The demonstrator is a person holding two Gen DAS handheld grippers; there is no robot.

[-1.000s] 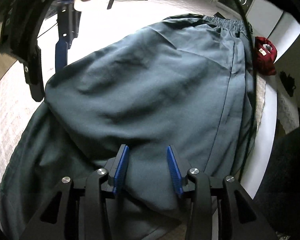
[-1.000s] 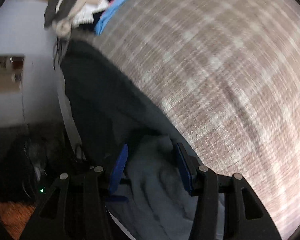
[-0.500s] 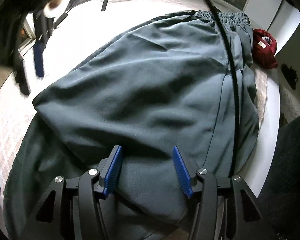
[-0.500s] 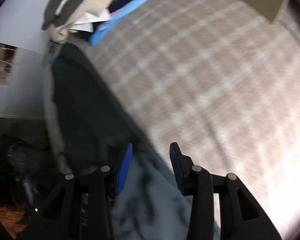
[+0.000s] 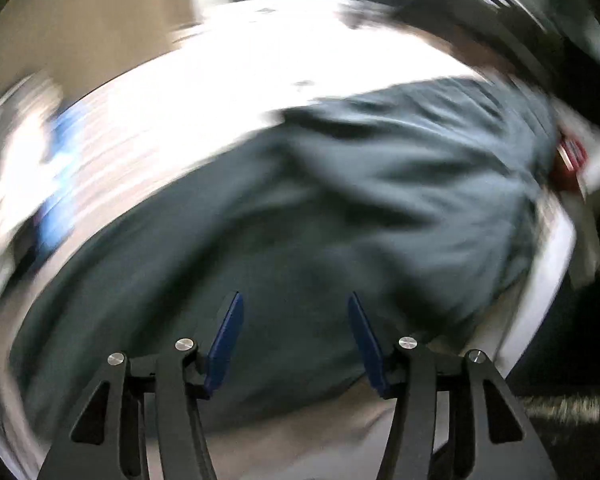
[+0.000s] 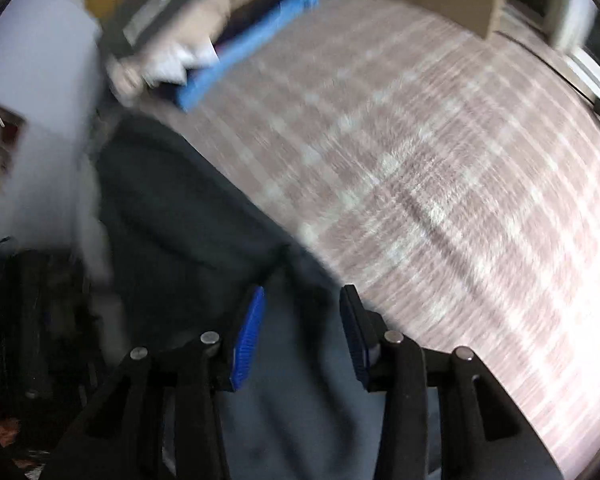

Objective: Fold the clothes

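Dark garment (image 5: 340,208) at bed edge, left hand-held gripper (image 5: 296,336) parted, empty, right hand-held gripper (image 6: 300,328) seemingly unclamped

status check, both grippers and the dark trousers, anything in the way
Left gripper open above the dark trousers, nothing pinched. Right gripper open over a grey fold, grip unclear through blur. Trousers spread on checked bedcover; clutter pile off at far edge.

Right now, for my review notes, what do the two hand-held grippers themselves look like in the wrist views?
Both match. The left hand-held gripper and the right hand-held gripper each have two matte black fingers on angular black linkage arms with triangular cut-outs and round silver pivot pins. Thin blue pads line the fingers' inner faces; the right one's blue pads look ribbed. No cables, markings or sleeves show.
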